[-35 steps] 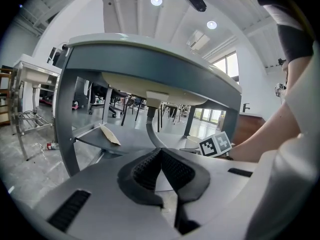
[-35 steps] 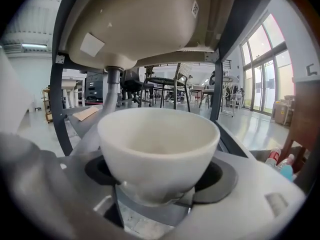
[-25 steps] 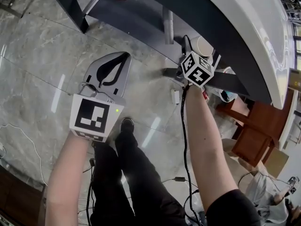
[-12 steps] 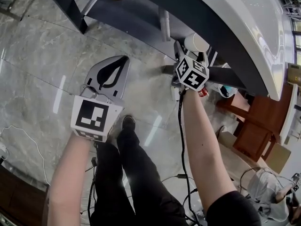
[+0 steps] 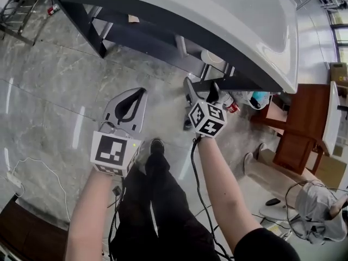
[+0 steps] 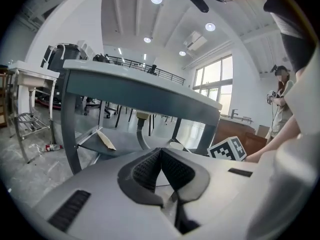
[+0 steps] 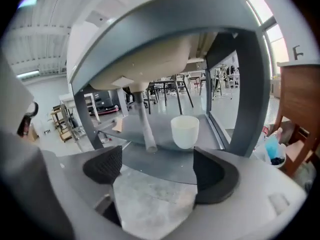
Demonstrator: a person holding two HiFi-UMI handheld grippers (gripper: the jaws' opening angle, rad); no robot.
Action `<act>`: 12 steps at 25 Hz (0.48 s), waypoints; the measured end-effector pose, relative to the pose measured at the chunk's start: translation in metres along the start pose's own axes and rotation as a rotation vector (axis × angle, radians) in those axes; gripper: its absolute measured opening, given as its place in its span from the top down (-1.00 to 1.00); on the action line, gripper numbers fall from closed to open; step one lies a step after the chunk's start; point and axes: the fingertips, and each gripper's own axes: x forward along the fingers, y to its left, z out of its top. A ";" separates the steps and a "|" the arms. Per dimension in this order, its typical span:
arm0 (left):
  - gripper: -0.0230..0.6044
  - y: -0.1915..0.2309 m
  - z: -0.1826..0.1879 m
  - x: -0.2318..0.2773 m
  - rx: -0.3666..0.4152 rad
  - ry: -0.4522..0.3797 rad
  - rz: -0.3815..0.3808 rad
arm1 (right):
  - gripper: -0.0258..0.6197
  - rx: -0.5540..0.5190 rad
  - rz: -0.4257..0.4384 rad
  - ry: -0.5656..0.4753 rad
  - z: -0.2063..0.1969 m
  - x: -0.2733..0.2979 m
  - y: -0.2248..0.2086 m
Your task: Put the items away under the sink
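The head view looks steeply down from high up, with the sink along its 12 o'clock edge. The left gripper view sits low and looks almost level at the shelf under the sink from farther back; the right gripper view faces the same shelf from close. All three share the white cup, at 1 o'clock in the head view.

cup on shelf, empty tool just parted
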 end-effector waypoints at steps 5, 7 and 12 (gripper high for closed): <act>0.90 -0.020 0.038 -0.041 -0.008 -0.021 -0.020 | 0.12 0.055 0.035 -0.091 0.052 -0.072 0.041; 0.90 -0.031 0.059 -0.057 -0.018 -0.046 -0.047 | 0.21 0.082 0.071 -0.119 0.074 -0.103 0.055; 0.90 -0.047 0.108 -0.098 -0.021 -0.107 -0.055 | 0.76 0.083 0.079 -0.161 0.120 -0.167 0.078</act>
